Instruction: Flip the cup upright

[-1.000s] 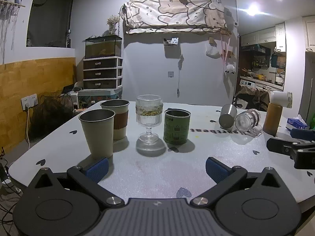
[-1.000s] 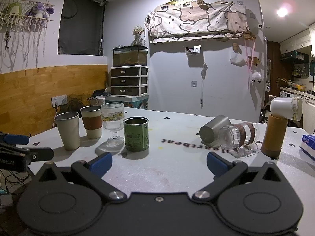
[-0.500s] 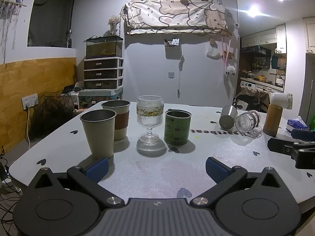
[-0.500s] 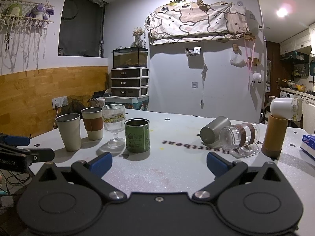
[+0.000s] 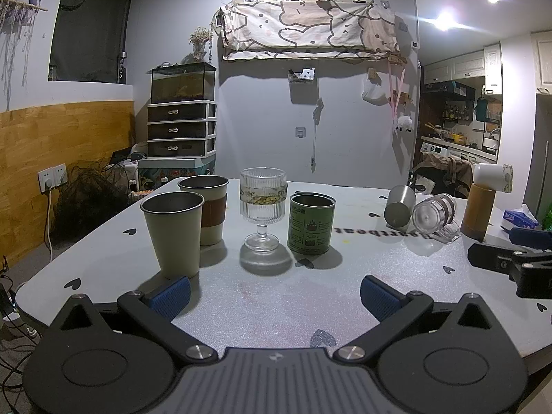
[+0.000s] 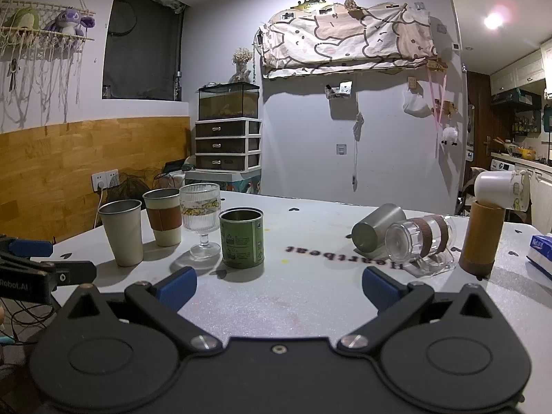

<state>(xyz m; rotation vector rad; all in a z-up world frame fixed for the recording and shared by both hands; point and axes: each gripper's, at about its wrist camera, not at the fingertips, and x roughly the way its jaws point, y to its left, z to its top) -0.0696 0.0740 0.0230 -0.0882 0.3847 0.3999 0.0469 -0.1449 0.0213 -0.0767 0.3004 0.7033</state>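
Observation:
A steel cup (image 6: 377, 229) lies on its side on the grey table (image 6: 310, 296), far right of centre, also in the left wrist view (image 5: 399, 207). A clear glass cup with a brown band (image 6: 419, 238) lies on its side next to it, also in the left wrist view (image 5: 434, 211). My right gripper (image 6: 277, 288) is open and empty, low over the table's near part, well short of both cups. My left gripper (image 5: 274, 296) is open and empty, in front of the upright cups.
Upright on the left stand a steel tumbler (image 5: 172, 234), a sleeved cup (image 5: 207, 207), a ribbed goblet (image 5: 263, 207) and a green tin (image 5: 311, 222). A brown cylinder with a white cup on top (image 6: 483, 234) and a tissue box (image 6: 540, 252) stand at the right.
Both views have shifted only slightly; the cups sit a little further right in the frames. Nothing on the table has moved and both grippers stay open.

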